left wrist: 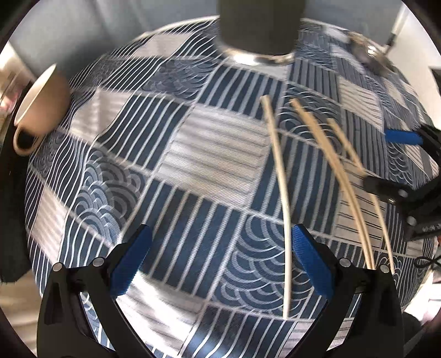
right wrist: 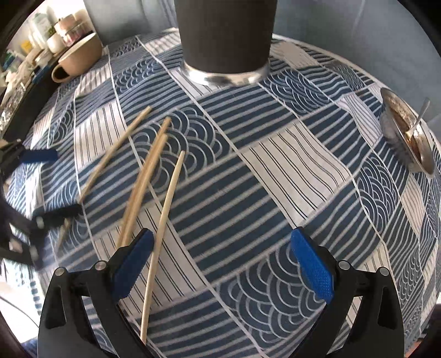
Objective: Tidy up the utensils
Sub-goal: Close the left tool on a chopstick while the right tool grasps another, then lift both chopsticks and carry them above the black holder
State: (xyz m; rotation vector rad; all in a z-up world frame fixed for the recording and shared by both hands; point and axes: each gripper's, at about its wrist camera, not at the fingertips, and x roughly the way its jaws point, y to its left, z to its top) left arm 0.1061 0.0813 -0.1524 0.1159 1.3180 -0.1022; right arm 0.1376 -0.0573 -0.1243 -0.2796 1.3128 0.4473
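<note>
Several wooden chopsticks lie loose on the blue patterned tablecloth (right wrist: 275, 170). In the right wrist view the nearest chopstick (right wrist: 162, 225) runs just inside my left finger, a touching pair (right wrist: 143, 190) lies left of it, and another (right wrist: 115, 154) farther left. My right gripper (right wrist: 220, 261) is open and empty above the cloth. In the left wrist view the pale chopstick (left wrist: 284, 198) lies just inside my right finger, and others (left wrist: 339, 176) lie further right. My left gripper (left wrist: 220, 258) is open and empty. A dark cylindrical holder (right wrist: 226, 38) stands at the far side; it also shows in the left wrist view (left wrist: 259, 24).
A tan mug (right wrist: 80, 57) stands at the far left, also in the left wrist view (left wrist: 41, 102). A metal bowl with a spoon (right wrist: 408, 132) sits at the right edge. Jars and bottles (right wrist: 49, 30) crowd a shelf beyond the table. The other gripper shows in each view (left wrist: 408, 176) (right wrist: 24, 192).
</note>
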